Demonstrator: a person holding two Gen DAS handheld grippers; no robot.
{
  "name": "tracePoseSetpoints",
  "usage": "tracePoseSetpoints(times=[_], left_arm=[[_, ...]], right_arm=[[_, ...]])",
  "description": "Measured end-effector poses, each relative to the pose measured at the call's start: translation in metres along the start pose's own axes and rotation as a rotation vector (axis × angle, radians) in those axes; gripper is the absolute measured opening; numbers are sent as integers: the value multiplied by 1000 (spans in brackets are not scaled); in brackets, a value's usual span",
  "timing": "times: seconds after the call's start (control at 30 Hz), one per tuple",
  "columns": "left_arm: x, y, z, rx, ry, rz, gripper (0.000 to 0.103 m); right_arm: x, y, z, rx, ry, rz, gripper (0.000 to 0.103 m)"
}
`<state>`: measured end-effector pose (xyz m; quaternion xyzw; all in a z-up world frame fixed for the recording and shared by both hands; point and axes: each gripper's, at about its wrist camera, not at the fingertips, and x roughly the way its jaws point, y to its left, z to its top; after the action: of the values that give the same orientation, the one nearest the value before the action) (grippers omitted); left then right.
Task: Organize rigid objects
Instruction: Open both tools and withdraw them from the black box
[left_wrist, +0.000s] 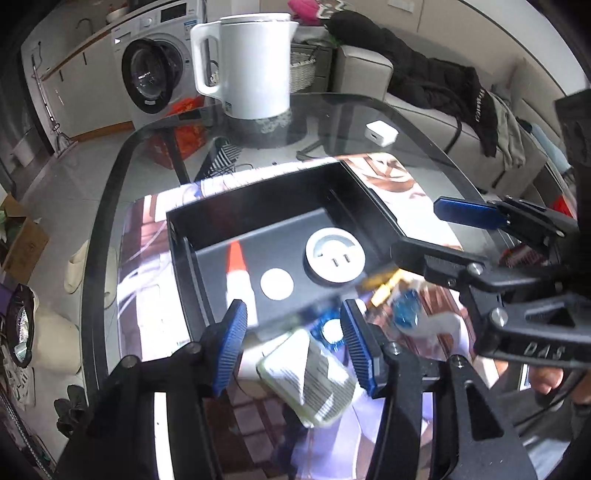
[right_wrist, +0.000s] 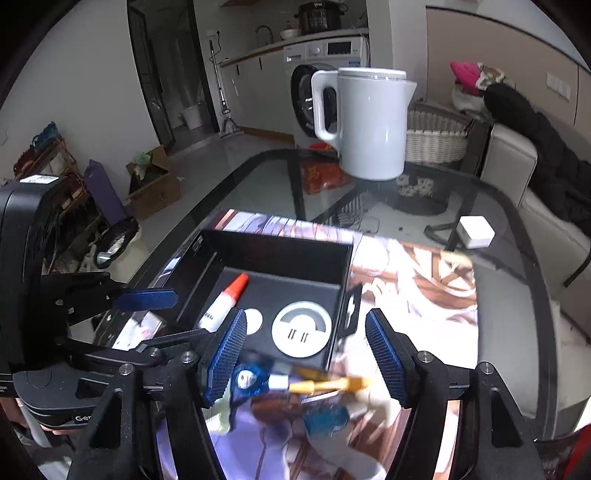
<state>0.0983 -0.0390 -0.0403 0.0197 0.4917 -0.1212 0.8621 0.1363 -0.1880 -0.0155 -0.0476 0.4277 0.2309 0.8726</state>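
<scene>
A black tray (left_wrist: 258, 192) on the printed mat holds an orange-capped glue tube (left_wrist: 236, 273), a white disc (left_wrist: 277, 283) and a round white plug adapter (left_wrist: 335, 256). My left gripper (left_wrist: 293, 304) is open just in front of the tray, above a pale labelled box (left_wrist: 314, 380) lying on the mat. Its pads do not press the box. My right gripper (right_wrist: 306, 314) is open beside it, over blurred small items: a yellow piece (right_wrist: 328, 384) and blue pieces (right_wrist: 251, 380). Each gripper shows in the other's view, the right one (left_wrist: 417, 229) and the left one (right_wrist: 159, 321).
A white kettle (right_wrist: 369, 125) stands at the far side of the glass table (right_wrist: 524, 295). A small white cube charger (right_wrist: 474, 230) lies at the far right. A sofa with dark clothes is beyond the table, and a washing machine behind the kettle.
</scene>
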Motion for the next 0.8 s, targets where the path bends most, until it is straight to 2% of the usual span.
tracePoseSetpoints(times=[0.27, 0.37, 0.47, 0.57, 0.8], left_arm=[[0, -9, -20, 10, 42, -7, 60], [7, -13, -27, 17, 71, -8, 72], [18, -16, -32, 30, 97, 26, 73], [32, -15, -36, 22, 135, 35, 73], [45, -5, -37, -15, 162, 25, 73]], right_arm=[[6, -8, -29, -1, 95, 6, 69], [18, -19, -40, 31, 148, 9, 69], [32, -25, -48, 20, 188, -36, 69], [43, -29, -55, 30, 222, -37, 69], [47, -32, -59, 27, 226, -52, 69]])
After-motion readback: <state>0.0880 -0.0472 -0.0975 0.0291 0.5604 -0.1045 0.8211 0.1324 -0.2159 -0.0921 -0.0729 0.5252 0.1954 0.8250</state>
